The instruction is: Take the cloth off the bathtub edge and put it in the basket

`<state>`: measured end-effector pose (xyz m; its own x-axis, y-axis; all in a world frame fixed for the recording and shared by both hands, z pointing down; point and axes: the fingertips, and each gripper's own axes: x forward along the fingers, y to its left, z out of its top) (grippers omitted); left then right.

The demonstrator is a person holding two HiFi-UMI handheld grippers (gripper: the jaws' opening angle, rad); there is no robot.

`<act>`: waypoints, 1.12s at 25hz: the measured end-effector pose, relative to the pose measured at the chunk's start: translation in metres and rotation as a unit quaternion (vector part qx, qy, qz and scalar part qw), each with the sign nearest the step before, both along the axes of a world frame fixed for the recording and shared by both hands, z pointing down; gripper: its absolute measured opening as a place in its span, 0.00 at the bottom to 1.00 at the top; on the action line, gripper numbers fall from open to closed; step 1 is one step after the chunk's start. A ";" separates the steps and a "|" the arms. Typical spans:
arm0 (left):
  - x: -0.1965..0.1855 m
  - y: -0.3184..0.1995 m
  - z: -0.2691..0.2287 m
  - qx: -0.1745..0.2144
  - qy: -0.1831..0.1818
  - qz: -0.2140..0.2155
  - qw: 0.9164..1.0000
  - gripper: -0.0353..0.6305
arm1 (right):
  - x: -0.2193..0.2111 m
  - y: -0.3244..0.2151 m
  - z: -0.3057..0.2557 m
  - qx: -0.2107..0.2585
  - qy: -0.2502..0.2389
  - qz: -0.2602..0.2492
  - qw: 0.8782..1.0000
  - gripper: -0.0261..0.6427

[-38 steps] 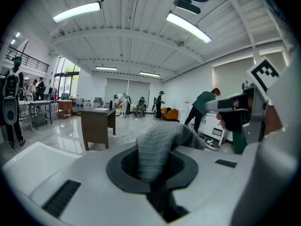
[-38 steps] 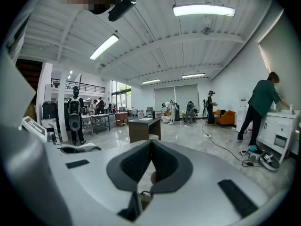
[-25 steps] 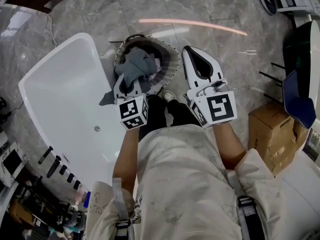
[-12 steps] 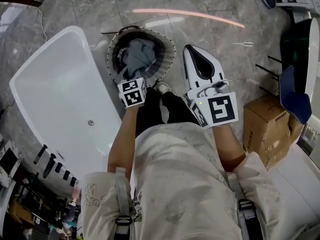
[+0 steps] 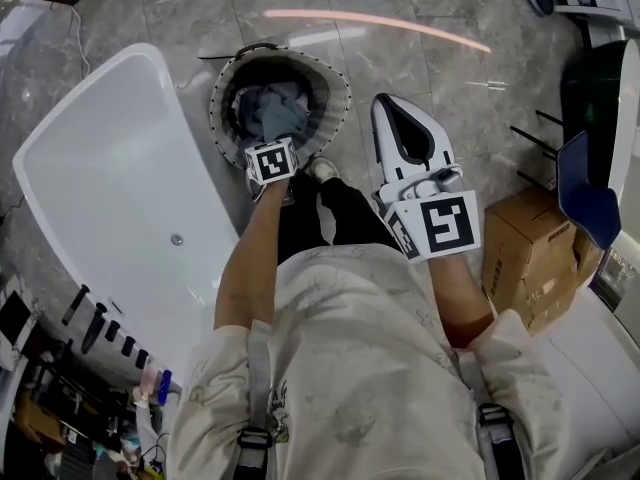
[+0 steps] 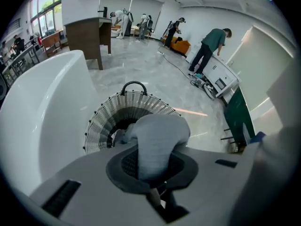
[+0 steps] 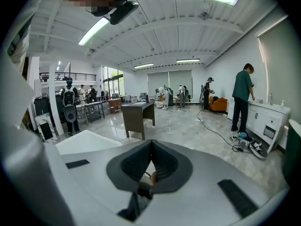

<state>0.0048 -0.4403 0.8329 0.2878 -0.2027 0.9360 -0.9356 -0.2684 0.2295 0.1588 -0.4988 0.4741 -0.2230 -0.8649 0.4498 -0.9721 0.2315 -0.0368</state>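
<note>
i am pinching the grey cloth (image 6: 157, 135) in my left gripper (image 5: 272, 153), off the bathtub (image 5: 110, 188) and hanging over the basket (image 5: 330, 93) to its right. i judge that only the release is remaining. my right gripper (image 7: 150, 144) is idling closed and empty.

The person is wearing a pale printed short-sleeved top (image 5: 350, 368), grey straps (image 5: 258, 388) and dark trousers (image 5: 330, 218). The left gripper (image 6: 151, 147) and right gripper (image 5: 388, 108) are showing white shells, with black-and-white marker cubes (image 5: 440, 223) sitting behind their dark-padded fingers (image 7: 131, 166).
</note>
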 end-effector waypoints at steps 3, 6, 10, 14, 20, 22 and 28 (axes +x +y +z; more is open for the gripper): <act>0.006 0.000 0.003 -0.011 0.006 0.010 1.000 0.11 | 0.001 0.001 0.003 -0.003 0.000 0.000 1.000 0.02; 0.005 -0.002 0.005 -0.018 0.015 -0.001 1.000 0.11 | -0.001 0.000 0.004 -0.003 -0.001 -0.001 1.000 0.02; -0.003 0.000 0.009 -0.034 -0.001 -0.017 0.999 0.22 | -0.002 0.003 0.002 -0.002 -0.002 -0.003 1.000 0.02; 0.003 0.002 0.004 -0.046 0.019 -0.030 0.998 0.34 | -0.002 0.006 0.000 0.000 -0.005 -0.006 1.000 0.02; -0.002 0.009 -0.006 -0.041 0.025 -0.032 0.998 0.36 | -0.011 0.008 -0.007 0.010 -0.012 -0.020 1.000 0.02; -0.005 0.014 -0.011 -0.037 0.028 -0.035 0.998 0.36 | -0.013 0.009 -0.011 0.015 -0.015 -0.026 0.999 0.02; -0.012 0.025 -0.037 -0.002 0.042 -0.048 0.998 0.36 | -0.018 0.018 -0.021 0.027 -0.024 -0.045 0.998 0.02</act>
<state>-0.0072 -0.4150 0.7955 0.3455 -0.2301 0.9098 -0.9341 -0.1771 0.3099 0.1403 -0.4811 0.4529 -0.3213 -0.8631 0.3897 -0.9446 0.3211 -0.0677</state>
